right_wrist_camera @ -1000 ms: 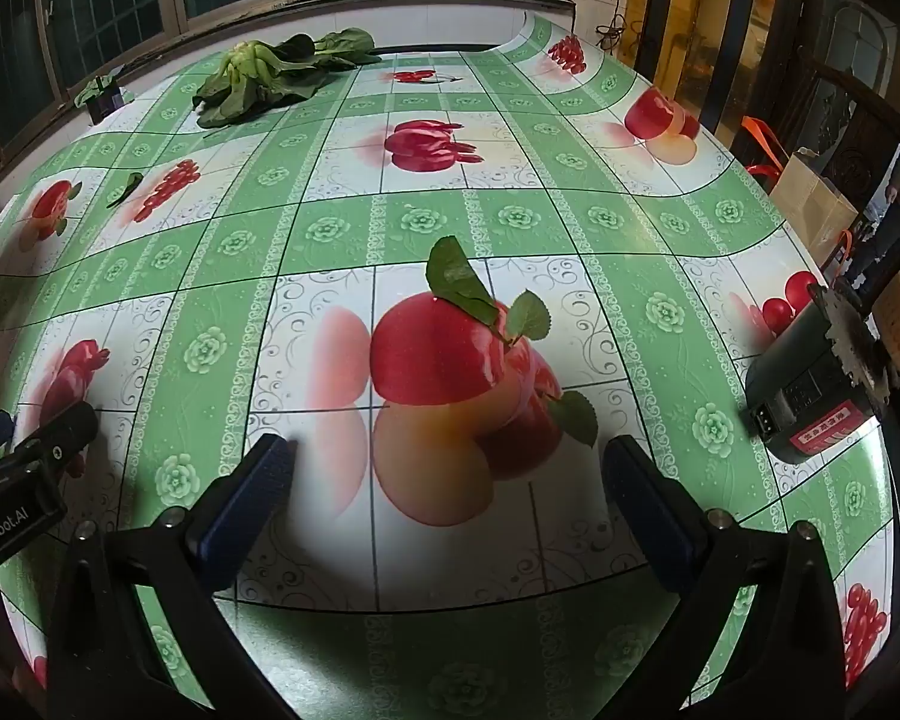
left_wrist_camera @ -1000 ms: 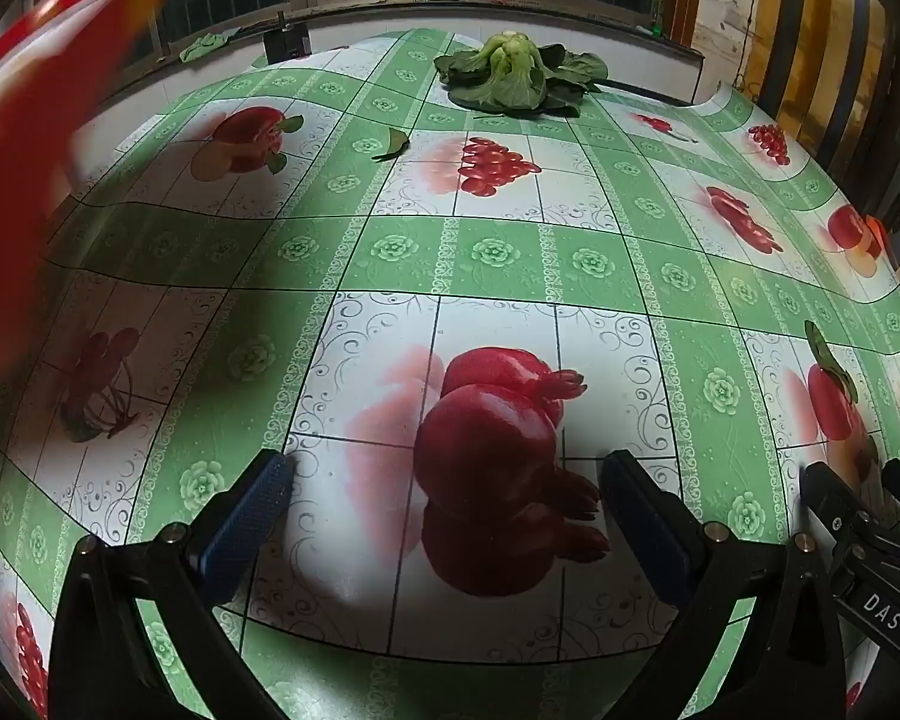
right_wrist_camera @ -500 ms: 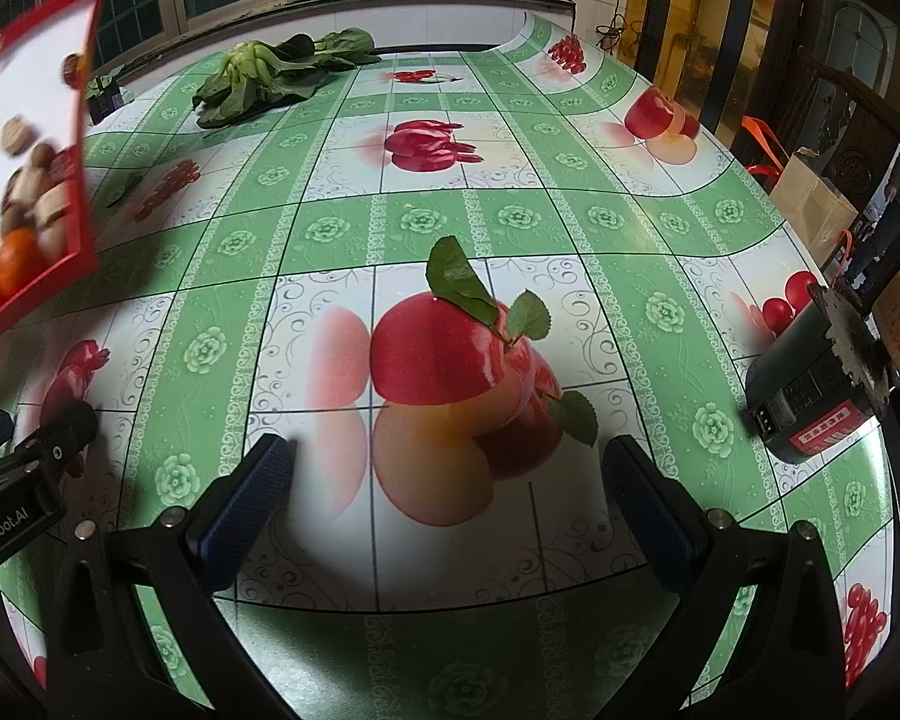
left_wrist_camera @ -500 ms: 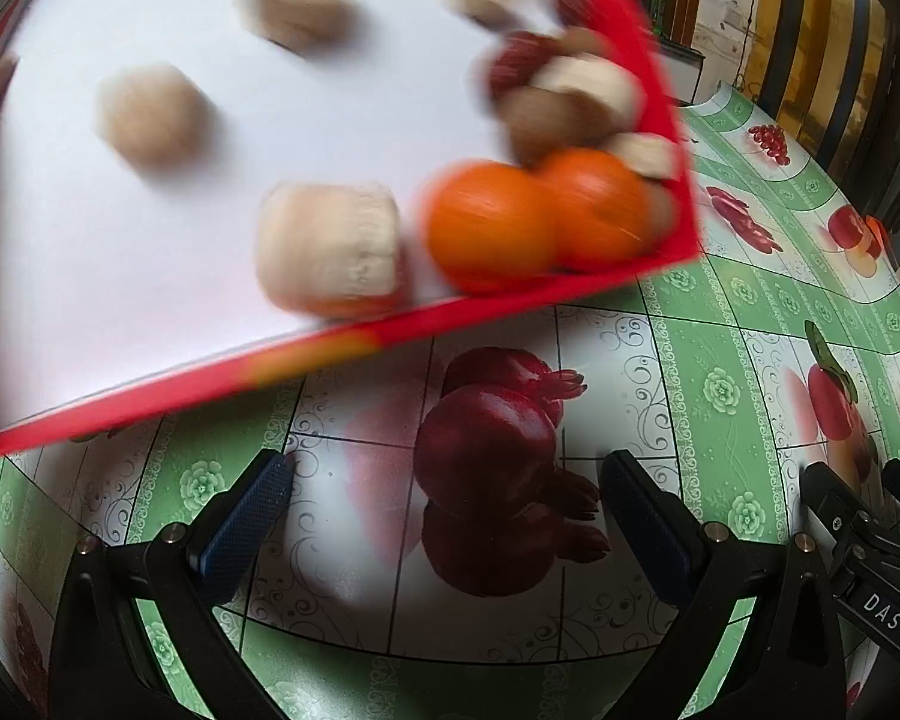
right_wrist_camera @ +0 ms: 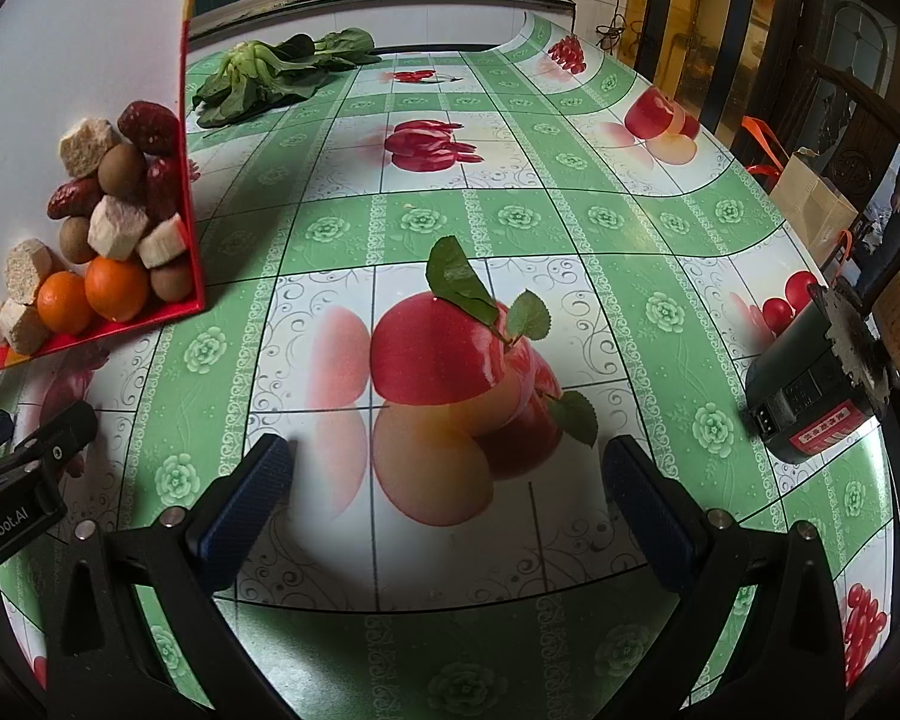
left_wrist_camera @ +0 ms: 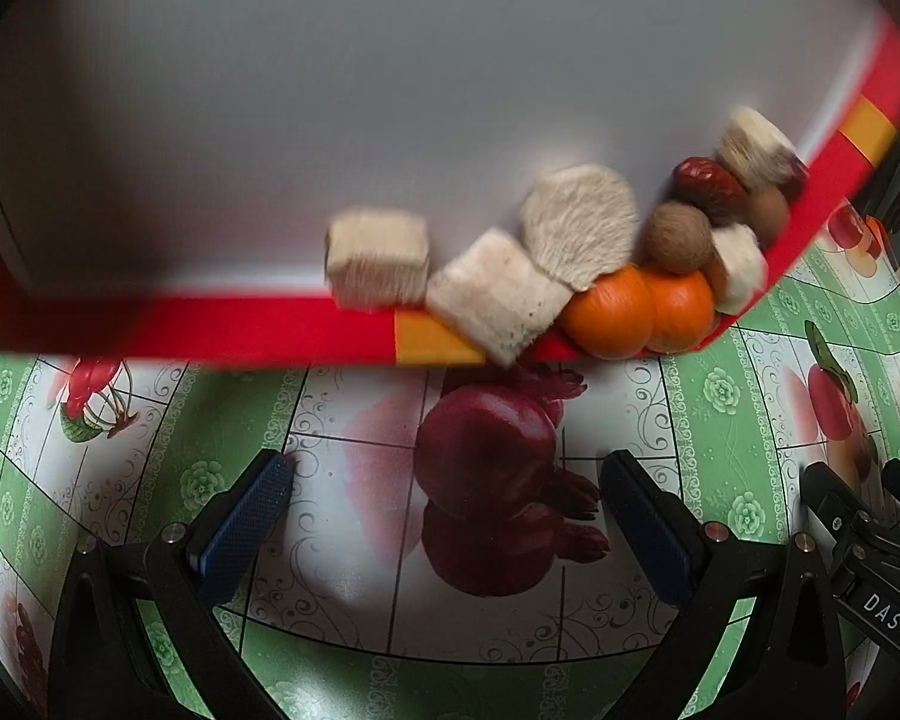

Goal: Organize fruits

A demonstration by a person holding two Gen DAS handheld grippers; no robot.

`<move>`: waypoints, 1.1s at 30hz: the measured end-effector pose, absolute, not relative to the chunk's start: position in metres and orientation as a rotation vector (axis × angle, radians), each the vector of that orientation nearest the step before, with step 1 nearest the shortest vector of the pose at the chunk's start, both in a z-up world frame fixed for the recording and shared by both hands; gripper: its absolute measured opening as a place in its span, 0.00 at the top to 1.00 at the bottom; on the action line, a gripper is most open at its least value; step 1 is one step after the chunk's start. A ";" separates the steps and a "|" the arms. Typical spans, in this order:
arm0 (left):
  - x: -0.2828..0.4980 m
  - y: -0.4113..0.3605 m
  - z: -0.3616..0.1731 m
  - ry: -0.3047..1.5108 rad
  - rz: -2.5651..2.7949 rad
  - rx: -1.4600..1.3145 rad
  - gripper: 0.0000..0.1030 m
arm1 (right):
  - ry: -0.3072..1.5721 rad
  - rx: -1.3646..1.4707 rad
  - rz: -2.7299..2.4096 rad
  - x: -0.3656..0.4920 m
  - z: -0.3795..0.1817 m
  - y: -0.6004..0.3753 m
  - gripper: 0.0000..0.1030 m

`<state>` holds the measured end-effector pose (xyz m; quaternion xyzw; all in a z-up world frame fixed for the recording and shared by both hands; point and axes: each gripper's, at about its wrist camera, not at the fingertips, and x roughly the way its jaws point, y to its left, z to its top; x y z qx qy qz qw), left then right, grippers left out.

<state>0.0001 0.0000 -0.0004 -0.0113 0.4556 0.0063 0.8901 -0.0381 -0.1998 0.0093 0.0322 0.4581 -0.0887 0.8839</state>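
Observation:
A red-rimmed white tray (left_wrist_camera: 258, 330) is tilted above the table just ahead of my left gripper (left_wrist_camera: 444, 510), which is open and empty. Piled at the tray's low corner are two oranges (left_wrist_camera: 612, 312), pale spongy cut chunks (left_wrist_camera: 492, 294), brown round fruits (left_wrist_camera: 678, 237) and red dates (left_wrist_camera: 708, 183). The right wrist view shows the same tray (right_wrist_camera: 192, 138) at the far left with the oranges (right_wrist_camera: 117, 288), chunks (right_wrist_camera: 117, 228) and dates (right_wrist_camera: 150, 126). My right gripper (right_wrist_camera: 444, 507) is open and empty over the printed tablecloth.
A bunch of leafy greens (right_wrist_camera: 270, 75) lies at the table's far side. A black and red battery pack (right_wrist_camera: 810, 402) sits near the right edge. The fruit pictures on the green tablecloth (right_wrist_camera: 510, 222) are only printed. A chair and bag stand right of the table.
The tray has swung in from the upper left and dropped lower in front of the left gripper. Its contents slid into the low corner. Neither gripper has moved.

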 end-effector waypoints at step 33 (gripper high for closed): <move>-0.001 -0.003 0.000 0.945 0.013 -0.024 0.00 | 0.953 0.067 -0.185 -0.037 0.009 -0.200 0.00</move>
